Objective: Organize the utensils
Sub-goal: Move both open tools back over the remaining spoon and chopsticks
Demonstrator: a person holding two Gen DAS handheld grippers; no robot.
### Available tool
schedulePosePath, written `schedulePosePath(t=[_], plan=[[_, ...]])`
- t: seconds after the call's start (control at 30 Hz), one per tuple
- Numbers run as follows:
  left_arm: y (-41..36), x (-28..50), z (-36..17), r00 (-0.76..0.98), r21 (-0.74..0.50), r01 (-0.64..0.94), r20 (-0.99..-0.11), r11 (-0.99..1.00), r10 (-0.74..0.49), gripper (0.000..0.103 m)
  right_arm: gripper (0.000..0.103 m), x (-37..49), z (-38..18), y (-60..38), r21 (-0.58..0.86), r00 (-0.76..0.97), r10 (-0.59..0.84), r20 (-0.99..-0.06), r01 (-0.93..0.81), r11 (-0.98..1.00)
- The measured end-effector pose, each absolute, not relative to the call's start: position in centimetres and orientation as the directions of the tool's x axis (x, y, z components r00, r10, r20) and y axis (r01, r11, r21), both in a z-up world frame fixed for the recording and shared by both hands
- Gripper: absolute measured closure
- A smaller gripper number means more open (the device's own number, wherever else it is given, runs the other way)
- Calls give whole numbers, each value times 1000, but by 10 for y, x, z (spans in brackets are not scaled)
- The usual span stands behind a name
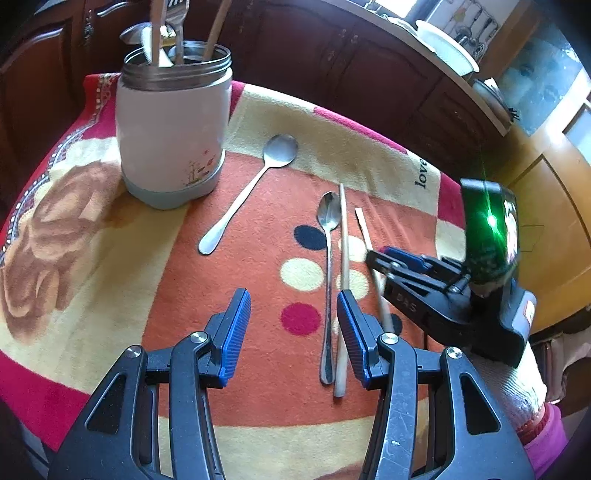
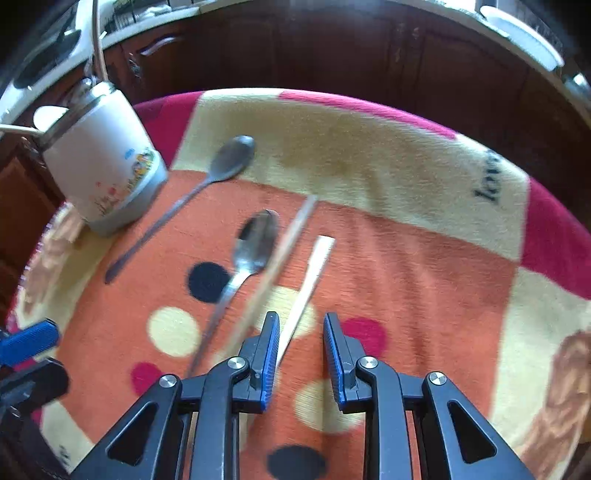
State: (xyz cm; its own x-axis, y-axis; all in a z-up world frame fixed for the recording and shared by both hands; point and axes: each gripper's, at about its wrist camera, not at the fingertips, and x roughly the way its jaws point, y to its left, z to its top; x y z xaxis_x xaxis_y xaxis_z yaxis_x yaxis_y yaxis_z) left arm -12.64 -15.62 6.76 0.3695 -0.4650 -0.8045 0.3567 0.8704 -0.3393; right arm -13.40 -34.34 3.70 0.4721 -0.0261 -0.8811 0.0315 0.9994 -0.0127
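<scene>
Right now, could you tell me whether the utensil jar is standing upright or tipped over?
Upright. The jar stands on its grey base on the blanket, mouth up, with a fork and other handles sticking out of the top.

Home kitchen: dark wood cabinets (image 1: 369,66), counter dishes (image 1: 447,44).

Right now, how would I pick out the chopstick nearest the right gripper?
Start at the white jar on the blanket and go right, past the big spoon, to the small spoon. Two chopsticks lie beyond it. Skip the long chopstick beside that spoon; the short chopstick lies apart, running down between the right gripper's open jaws.
</scene>
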Motion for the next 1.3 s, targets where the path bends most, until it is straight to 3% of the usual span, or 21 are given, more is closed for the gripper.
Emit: schedulePosePath(t=[0.2, 0.43, 0.63, 0.77, 1.3], plan=[[-187, -117, 76, 349, -331, 431, -797, 840, -493, 55, 80, -162, 37, -395, 28, 465, -33, -885, 124, 992], [-244, -98, 65, 293, -289, 512, -826, 809, -481, 56, 78, -181, 43, -441, 211, 511, 97, -854, 169, 963], [-277, -80, 42, 255, -249, 521, -867, 817, -427, 64, 78, -194, 52, -453, 275, 542, 156, -826, 145, 950], [-291, -71, 29, 233, -221, 523, -892, 823, -387, 72, 78, -205, 52, -448, 277, 554, 164, -816, 125, 953], [-304, -51, 25, 216, -207, 516, -907, 831, -360, 77, 78, -181, 51, -444, 294, 556, 206, -805, 73, 953]])
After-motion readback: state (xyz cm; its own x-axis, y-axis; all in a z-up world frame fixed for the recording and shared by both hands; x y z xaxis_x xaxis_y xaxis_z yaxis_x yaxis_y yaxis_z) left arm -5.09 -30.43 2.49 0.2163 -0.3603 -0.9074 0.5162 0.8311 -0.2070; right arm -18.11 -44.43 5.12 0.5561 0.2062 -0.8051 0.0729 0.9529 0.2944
